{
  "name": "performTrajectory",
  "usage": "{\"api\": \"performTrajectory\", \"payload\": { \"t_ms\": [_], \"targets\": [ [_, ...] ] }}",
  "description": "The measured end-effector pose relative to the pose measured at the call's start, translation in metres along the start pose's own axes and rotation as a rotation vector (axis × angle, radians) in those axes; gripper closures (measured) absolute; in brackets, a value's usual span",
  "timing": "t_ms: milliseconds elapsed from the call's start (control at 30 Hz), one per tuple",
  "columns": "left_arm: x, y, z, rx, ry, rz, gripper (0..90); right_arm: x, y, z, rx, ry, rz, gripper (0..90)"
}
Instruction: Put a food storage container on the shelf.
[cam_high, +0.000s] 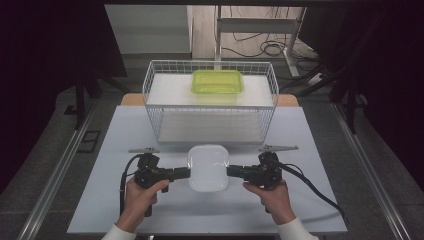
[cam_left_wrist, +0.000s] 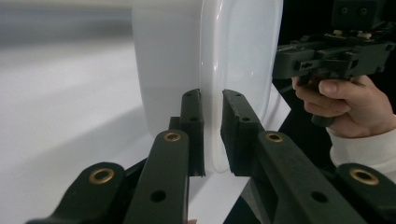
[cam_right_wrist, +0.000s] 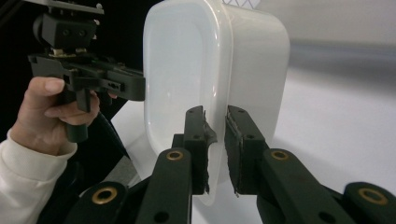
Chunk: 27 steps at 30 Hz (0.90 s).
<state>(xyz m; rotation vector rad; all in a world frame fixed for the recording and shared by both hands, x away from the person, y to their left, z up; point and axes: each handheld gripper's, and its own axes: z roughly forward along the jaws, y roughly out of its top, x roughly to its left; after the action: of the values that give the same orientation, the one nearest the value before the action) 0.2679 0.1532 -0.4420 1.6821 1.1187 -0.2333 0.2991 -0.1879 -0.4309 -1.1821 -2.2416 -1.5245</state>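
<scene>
A white rounded plastic container (cam_high: 208, 167) hangs just above the table in front of the wire basket, held from both sides. My left gripper (cam_high: 187, 173) is shut on its left rim, and my right gripper (cam_high: 229, 171) is shut on its right rim. In the left gripper view the jaws (cam_left_wrist: 212, 100) pinch the thin rim of the container (cam_left_wrist: 238, 51), with the right gripper (cam_left_wrist: 280, 65) beyond it. In the right gripper view the jaws (cam_right_wrist: 215, 112) clamp the rim of the container (cam_right_wrist: 177, 70), and the left gripper (cam_right_wrist: 140, 86) is at the far side.
A white wire basket (cam_high: 150, 75) stands at the back of the pale table mat (cam_high: 310, 200). A green lidded container (cam_high: 218, 81) rests on its upper white shelf. Cables trail from both grippers toward the front edge.
</scene>
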Motion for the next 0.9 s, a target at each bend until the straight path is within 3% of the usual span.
{"api": "performTrajectory", "payload": {
  "t_ms": [233, 500, 900],
  "targets": [
    [-0.011, 0.022, -0.010, -0.031, -0.020, 0.033, 79.6, 0.007, 0.021, -0.010, -0.023, 0.020, -0.025, 78.5],
    [-0.023, 0.046, -0.017, -0.060, -0.014, 0.065, 79.6, 0.021, 0.047, -0.022, -0.043, -0.003, -0.083, 78.3],
    [-0.029, 0.082, -0.027, -0.085, -0.032, 0.093, 79.5, 0.031, 0.085, -0.032, -0.081, -0.005, -0.114, 78.1]
  ]
}}
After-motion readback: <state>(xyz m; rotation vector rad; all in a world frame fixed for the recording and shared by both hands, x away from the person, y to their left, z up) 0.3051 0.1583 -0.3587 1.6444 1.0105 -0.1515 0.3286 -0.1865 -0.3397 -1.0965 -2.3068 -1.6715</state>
